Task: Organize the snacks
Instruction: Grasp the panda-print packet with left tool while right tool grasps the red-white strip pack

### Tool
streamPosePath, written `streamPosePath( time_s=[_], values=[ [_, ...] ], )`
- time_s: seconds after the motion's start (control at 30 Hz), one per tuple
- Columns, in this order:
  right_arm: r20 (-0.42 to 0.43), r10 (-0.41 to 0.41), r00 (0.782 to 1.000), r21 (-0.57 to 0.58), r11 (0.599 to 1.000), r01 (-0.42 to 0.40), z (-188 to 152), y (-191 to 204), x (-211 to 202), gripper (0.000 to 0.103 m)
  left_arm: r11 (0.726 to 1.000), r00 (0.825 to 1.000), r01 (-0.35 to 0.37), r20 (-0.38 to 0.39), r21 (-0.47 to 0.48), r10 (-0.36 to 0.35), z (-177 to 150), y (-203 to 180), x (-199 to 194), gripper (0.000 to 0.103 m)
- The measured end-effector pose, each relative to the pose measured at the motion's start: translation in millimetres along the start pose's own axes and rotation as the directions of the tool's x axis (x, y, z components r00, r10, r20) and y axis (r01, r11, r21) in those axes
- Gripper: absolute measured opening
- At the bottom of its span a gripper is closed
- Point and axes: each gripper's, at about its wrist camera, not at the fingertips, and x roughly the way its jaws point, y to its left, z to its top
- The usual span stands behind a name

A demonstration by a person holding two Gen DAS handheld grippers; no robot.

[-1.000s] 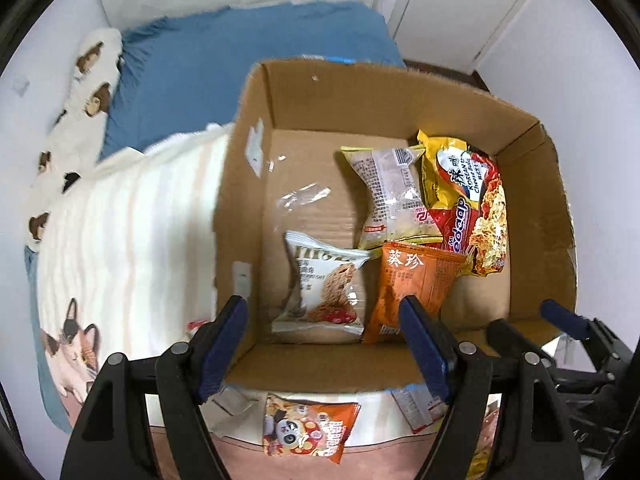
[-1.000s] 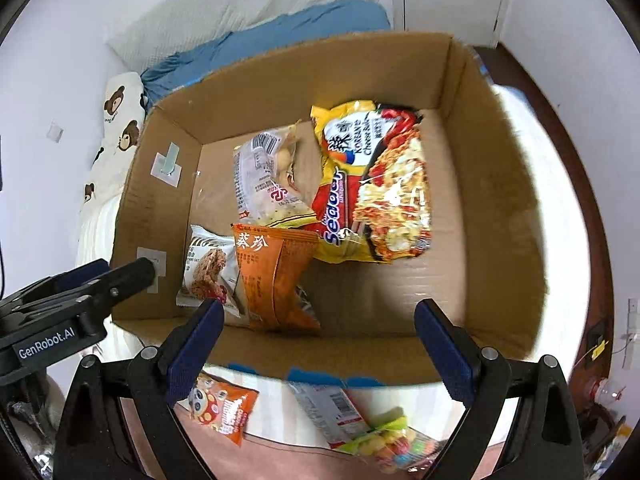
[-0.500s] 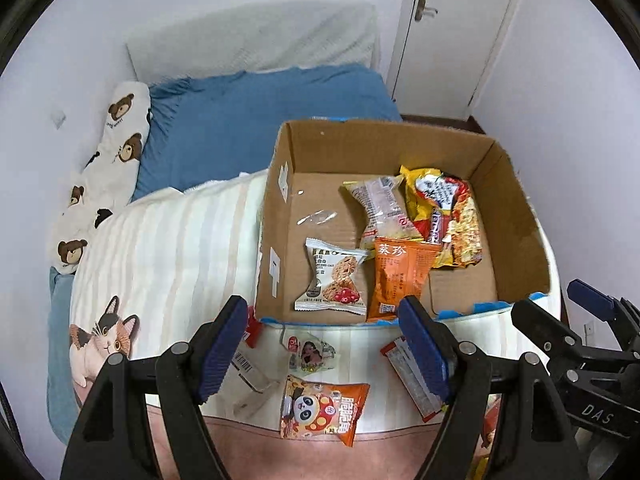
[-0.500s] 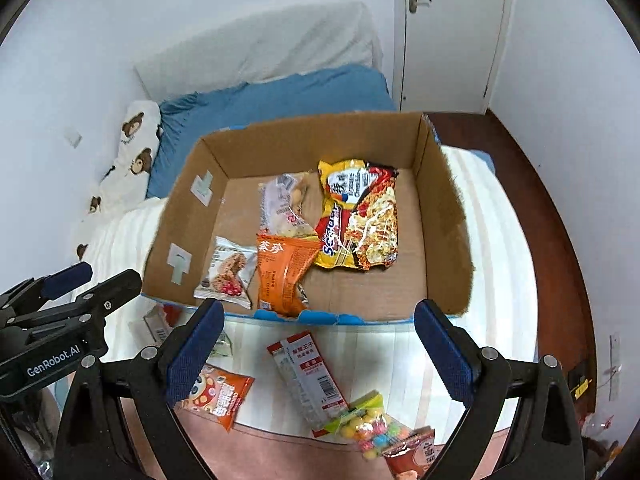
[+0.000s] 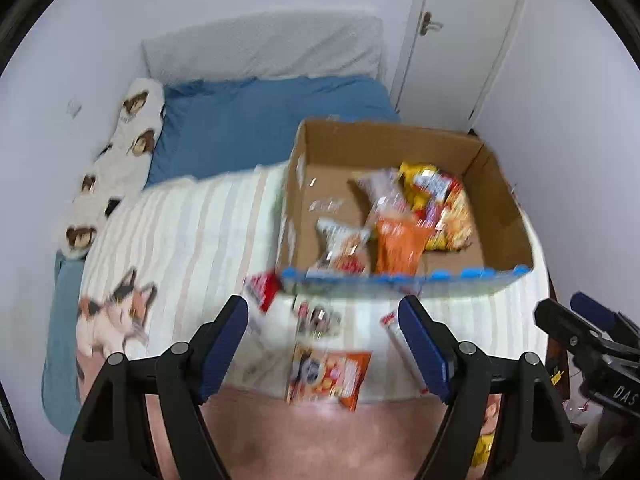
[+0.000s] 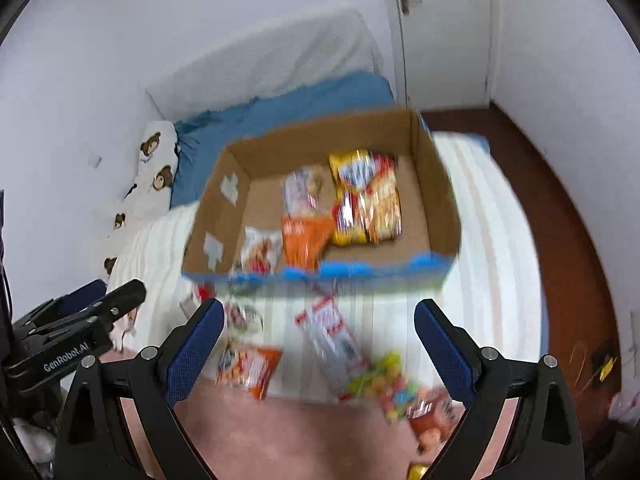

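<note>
Left wrist view: the left gripper (image 5: 323, 342) hangs wide and empty above loose snack packets (image 5: 327, 374). Beyond them, a cardboard box (image 5: 505, 204) holds more. The right gripper (image 6: 319, 346) is likewise wide and empty.

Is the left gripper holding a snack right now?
No, the left gripper has its jaws apart and empty, while the orange panda packet lies loose on the bed below.

Snack packets (image 5: 326, 374) motion-blurred, labels unreadable; box (image 6: 436, 208) edges perhaps smeared.

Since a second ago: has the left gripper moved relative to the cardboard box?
Yes. The left gripper has pulled back and up from the cardboard box: a second ago its tips framed the box interior; now the whole box sits smaller beyond them, with loose snack packets between.
</note>
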Motion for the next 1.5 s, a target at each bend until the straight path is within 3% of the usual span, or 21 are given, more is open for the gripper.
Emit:
streamPosePath(
  time_s=[0.1, 0.23, 0.33, 0.43, 0.53, 0.6, 0.67, 0.73, 0.87, 1.0, 1.07, 1.1, 1.13, 1.2, 1.23, 1.3, 1.43, 1.5],
  values=[
    [-0.070, -0.004, 0.998, 0.042, 0.999, 0.007, -24.8, -17.8, 17.5, 0.098, 1.000, 0.997, -0.007, -0.075, -0.024, 0.005, -23.2, 9.6, 20.7, 0.077],
    [-0.178, 0.018, 0.984, 0.170, 0.985, 0.012, -58.6, -55.6, 54.8, 0.098, 0.980, 0.965, 0.053, -0.243, -0.194, -0.101, -54.1, 33.2, 68.2, 0.077],
    [-0.224, 0.010, 0.974, 0.216, 0.975, 0.039, -75.8, -74.5, 78.3, 0.098, 0.932, 0.917, 0.083, -0.338, -0.354, -0.210, -73.6, 44.6, 107.6, 0.077],
    [-0.252, 0.007, 0.968, 0.245, 0.968, 0.057, -84.6, -86.3, 93.7, 0.098, 0.841, 0.849, 0.086, -0.403, -0.533, -0.342, -83.2, 49.6, 150.6, 0.077],
    [-0.255, -0.001, 0.967, 0.259, 0.963, 0.070, -84.9, -91.0, 103.6, 0.098, 0.770, 0.820, 0.043, -0.418, -0.636, -0.391, -79.5, 47.1, 179.0, 0.077],
    [-0.260, -0.012, 0.966, 0.249, 0.965, 0.079, -81.2, -90.1, 110.9, 0.098, 0.765, 0.817, -0.013, -0.448, -0.644, -0.363, -72.9, 42.4, 195.7, 0.077],
    [-0.271, -0.020, 0.962, 0.228, 0.970, 0.084, -74.8, -87.5, 119.0, 0.098, 0.781, 0.821, -0.067, -0.480, -0.621, -0.311, -68.0, 37.0, 208.3, 0.077],
    [-0.284, -0.008, 0.959, 0.186, 0.981, 0.064, -69.1, -79.0, 125.8, 0.098, 0.818, 0.830, -0.113, -0.507, -0.564, -0.235, -65.2, 30.4, 215.1, 0.077],
    [-0.302, -0.028, 0.953, 0.013, 0.999, 0.033, -55.5, -46.1, 140.5, 0.098, 0.924, 0.853, -0.114, -0.512, -0.365, -0.097, -69.2, 11.9, 206.0, 0.077],
    [-0.332, -0.080, 0.940, -0.128, 0.991, 0.039, -48.2, -15.6, 171.6, 0.098, 0.974, 0.861, -0.125, -0.509, -0.191, 0.011, -89.2, 5.0, 191.0, 0.077],
    [-0.366, -0.103, 0.925, -0.166, 0.985, 0.044, -46.2, -5.1, 195.5, 0.098, 0.981, 0.860, -0.125, -0.509, -0.145, 0.035, -98.3, 5.6, 185.9, 0.077],
    [-0.372, -0.116, 0.921, -0.179, 0.983, 0.052, -45.6, -1.7, 204.0, 0.097, 0.981, 0.843, -0.125, -0.538, -0.147, 0.027, -103.5, 7.0, 183.7, 0.077],
    [-0.383, -0.137, 0.914, -0.200, 0.978, 0.063, -46.5, 1.8, 215.4, 0.096, 0.982, 0.842, -0.122, -0.539, -0.146, 0.024, -106.1, 8.4, 182.7, 0.077],
    [-0.411, -0.177, 0.894, -0.226, 0.970, 0.088, -50.4, 6.5, 235.4, 0.081, 0.981, 0.845, -0.107, -0.535, -0.162, 0.004, -110.6, 13.6, 178.5, 0.077],
    [-0.409, -0.205, 0.889, -0.240, 0.964, 0.112, -52.8, 8.6, 241.2, 0.078, 0.980, 0.843, -0.102, -0.538, -0.172, -0.006, -111.8, 16.6, 177.5, 0.077],
    [-0.386, -0.233, 0.892, -0.266, 0.955, 0.135, -56.4, 15.7, 241.6, 0.064, 0.972, 0.840, -0.092, -0.541, -0.215, -0.040, -113.2, 24.8, 176.7, 0.077],
    [-0.430, -0.164, 0.888, -0.216, 0.973, 0.075, -67.6, 24.1, 235.4, 0.061, 0.947, 0.831, -0.087, -0.547, -0.308, -0.101, -120.9, 42.7, 174.2, 0.077],
    [-0.465, -0.122, 0.877, -0.174, 0.984, 0.045, -76.7, 23.3, 232.6, 0.060, 0.932, 0.840, -0.081, -0.527, -0.352, -0.127, -123.4, 50.0, 171.3, 0.074]
  ],
)
